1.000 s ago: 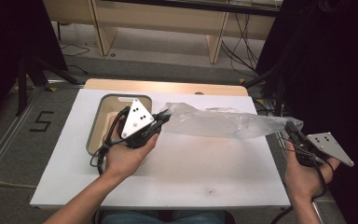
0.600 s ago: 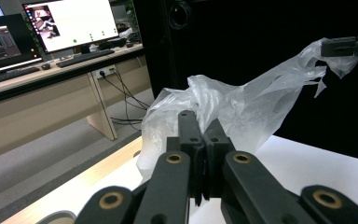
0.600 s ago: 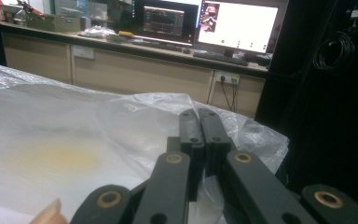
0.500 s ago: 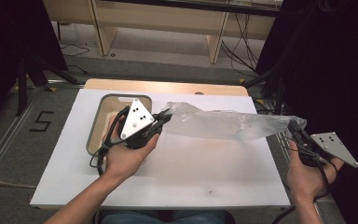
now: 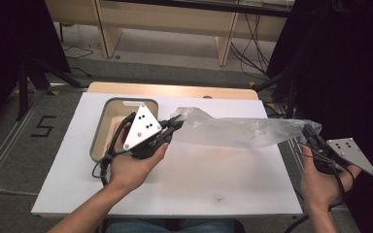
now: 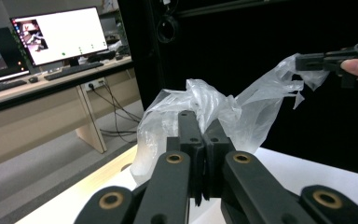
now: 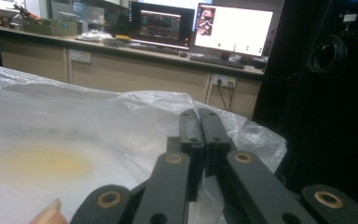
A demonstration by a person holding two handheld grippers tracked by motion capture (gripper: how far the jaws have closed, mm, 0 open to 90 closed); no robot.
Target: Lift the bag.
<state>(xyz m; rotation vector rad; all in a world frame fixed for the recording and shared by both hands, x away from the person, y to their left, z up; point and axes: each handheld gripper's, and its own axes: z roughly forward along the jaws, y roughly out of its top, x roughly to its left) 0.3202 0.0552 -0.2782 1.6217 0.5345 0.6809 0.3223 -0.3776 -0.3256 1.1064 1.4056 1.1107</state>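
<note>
A clear plastic bag (image 5: 238, 132) hung stretched above the white table (image 5: 184, 179), pulled out lengthwise between the two grippers. The left gripper (image 5: 177, 122) sat over the left half of the table, next to a grey bin (image 5: 97, 145) with a pale inside, and its jaws were clamped fully together on the crumpled left end of the bag. In the left gripper view the two black jaws met with the thin plastic pinched between them, and the bag (image 6: 214, 112) billowed up past the tips and ran off to the far gripper at the upper right edge. The right gripper (image 5: 312, 132) was held off the right edge of the table, over the dark floor, with its jaws likewise closed tight on the other end of the bag. In the right gripper view the jaws stood pressed together, and the bag (image 7: 74, 140) spread away to the left as a wide, cloudy sheet, with a yellowish patch showing through it. The bag sagged slightly in the middle and, in the high view, looked lifted clear of the table top. Behind the table stood a wooden desk (image 5: 165, 19) with cables beneath it.
</note>
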